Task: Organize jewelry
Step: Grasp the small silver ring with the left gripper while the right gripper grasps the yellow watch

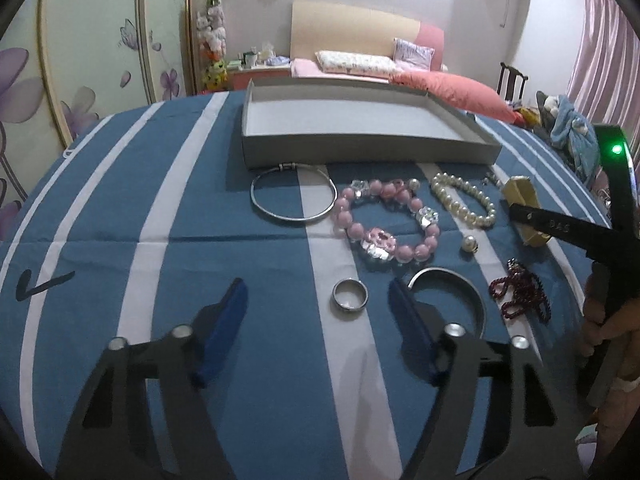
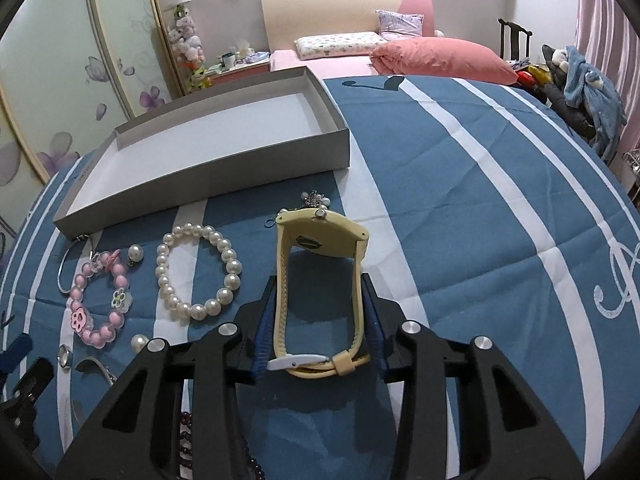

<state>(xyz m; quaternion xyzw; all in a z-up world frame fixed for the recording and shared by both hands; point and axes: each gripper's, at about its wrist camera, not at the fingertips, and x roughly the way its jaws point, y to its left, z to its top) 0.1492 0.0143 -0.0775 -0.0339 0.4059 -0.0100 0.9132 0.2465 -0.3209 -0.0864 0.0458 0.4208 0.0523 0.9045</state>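
Observation:
My right gripper (image 2: pixel 320 292) is shut on a cream-yellow wristwatch (image 2: pixel 320 240), its strap squeezed between the blue pads; the watch also shows in the left wrist view (image 1: pixel 522 196). My left gripper (image 1: pixel 316 292) is open and empty, low over the cloth, with a silver ring (image 1: pixel 349 294) between its fingertips and a silver cuff (image 1: pixel 452 280) by the right finger. A pink bead bracelet (image 1: pixel 384 220), a pearl bracelet (image 1: pixel 464 200), a thin silver bangle (image 1: pixel 294 196) and a dark red bead strand (image 1: pixel 520 292) lie nearby. An empty grey tray (image 1: pixel 360 152) stands behind them.
The jewelry lies on a blue and white striped cloth (image 1: pixel 200 240). A loose pearl earring (image 1: pixel 469 244) sits beside the pink bracelet. A small silver chain charm (image 2: pixel 314 199) lies just beyond the watch. A bed with pink bedding (image 2: pixel 420 56) is behind the table.

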